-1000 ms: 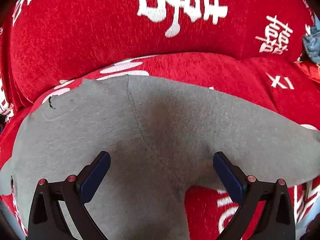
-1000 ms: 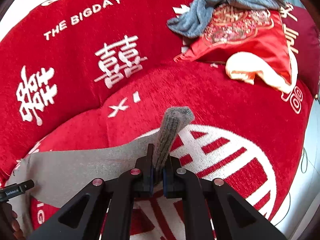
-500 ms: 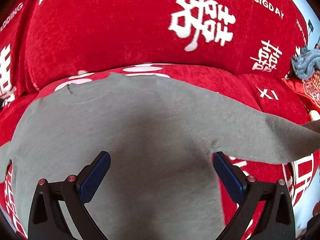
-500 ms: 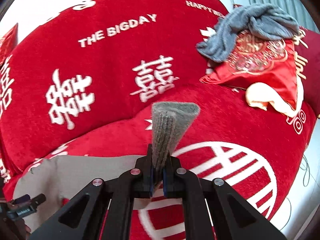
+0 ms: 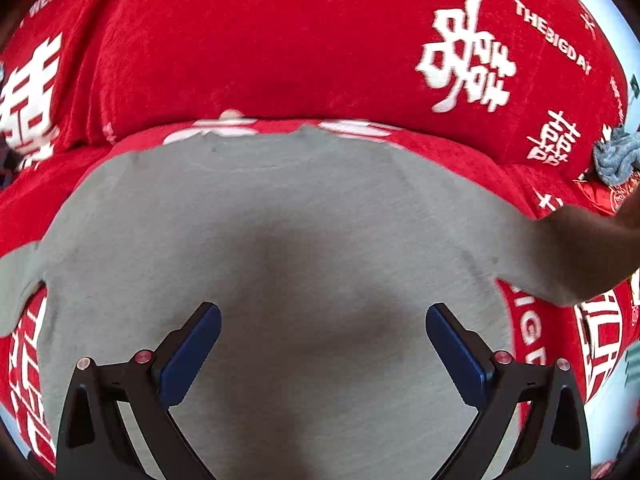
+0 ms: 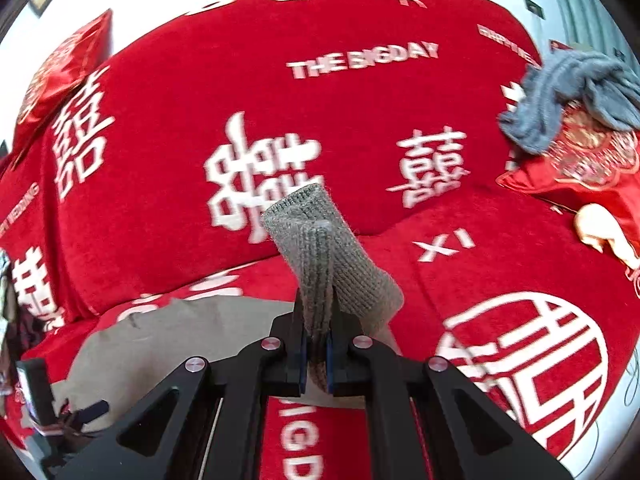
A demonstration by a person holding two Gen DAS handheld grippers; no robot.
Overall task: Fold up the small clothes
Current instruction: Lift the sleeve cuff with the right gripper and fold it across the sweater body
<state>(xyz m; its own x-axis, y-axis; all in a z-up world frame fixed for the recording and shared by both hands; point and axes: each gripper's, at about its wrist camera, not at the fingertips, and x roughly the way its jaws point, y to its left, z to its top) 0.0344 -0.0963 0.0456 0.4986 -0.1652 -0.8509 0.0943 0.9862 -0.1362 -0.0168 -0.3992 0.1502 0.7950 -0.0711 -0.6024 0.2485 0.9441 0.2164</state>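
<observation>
A small grey knit sweater (image 5: 280,220) lies spread on the red sofa seat, neckline toward the backrest. My left gripper (image 5: 323,344) is open, its blue pads wide apart just above the sweater's body. My right gripper (image 6: 316,356) is shut on the ribbed cuff (image 6: 320,248) of the sweater's right sleeve and holds it lifted off the seat. The raised sleeve (image 5: 568,252) runs off to the right in the left wrist view. The sweater's body (image 6: 180,328) lies flat at lower left in the right wrist view.
The sofa (image 6: 280,120) has a red cover with white characters and lettering. A red embroidered cushion (image 6: 580,164) sits at the right end with a blue-grey garment (image 6: 572,92) piled on it. The left gripper's body (image 6: 36,396) shows at lower left.
My right gripper has lifted the sleeve cuff higher and carried it left, toward the sweater's body. My left gripper has shifted left to sit over the middle of the sweater, still open.
</observation>
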